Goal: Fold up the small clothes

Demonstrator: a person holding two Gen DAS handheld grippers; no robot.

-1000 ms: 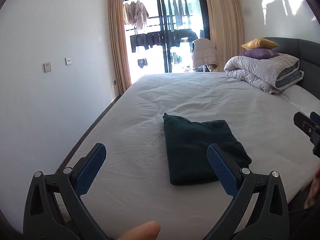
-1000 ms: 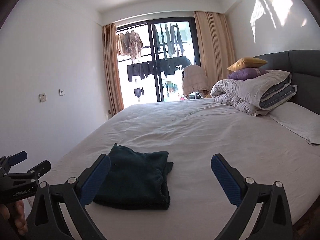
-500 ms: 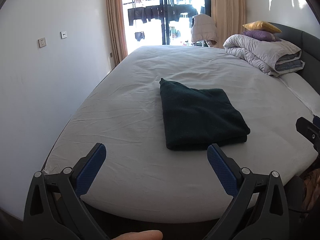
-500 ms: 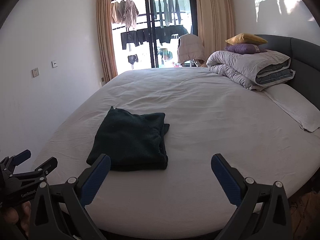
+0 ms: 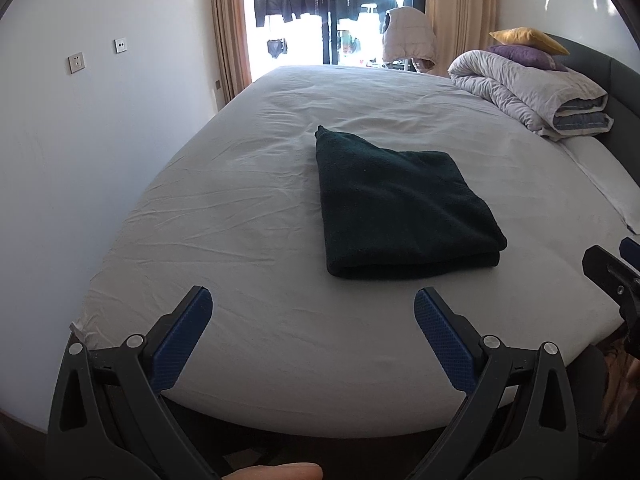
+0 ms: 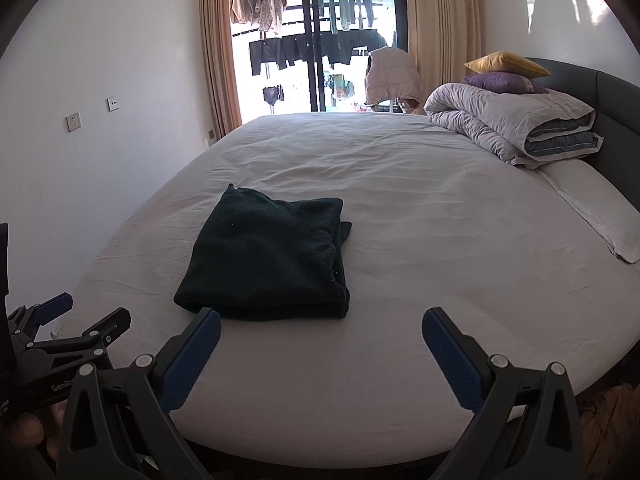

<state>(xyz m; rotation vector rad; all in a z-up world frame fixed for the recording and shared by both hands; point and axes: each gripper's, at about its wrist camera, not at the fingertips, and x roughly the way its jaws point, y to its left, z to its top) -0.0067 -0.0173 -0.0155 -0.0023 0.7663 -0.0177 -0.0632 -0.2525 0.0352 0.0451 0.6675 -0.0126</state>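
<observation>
The dark green folded cloth point(image 5: 400, 208) in the middle looks soft and fuzzy, and the white bed sheet point(image 5: 240, 216) under it is thin cloth with little wrinkles. The left tongs point(image 5: 313, 338) at the bottom are matt black plastic with bumpy blue pads point(image 5: 444, 340) and shiny metal screws point(image 5: 491, 342). The quilt point(image 6: 516, 120) at upper right looks puffy.

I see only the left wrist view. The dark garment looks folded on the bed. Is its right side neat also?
Observer: Not fully. In the right wrist view, the dark garment shows stacked layers along its right edge, and one layer pokes out at the far right corner.
Operator: Are the right tongs open?
Observer: Yes, the right tongs are wide open and hold nothing.
Operator: Where are my left tongs seen from there?
Observer: The left tongs are open, low beside the near left corner of the bed.
</observation>
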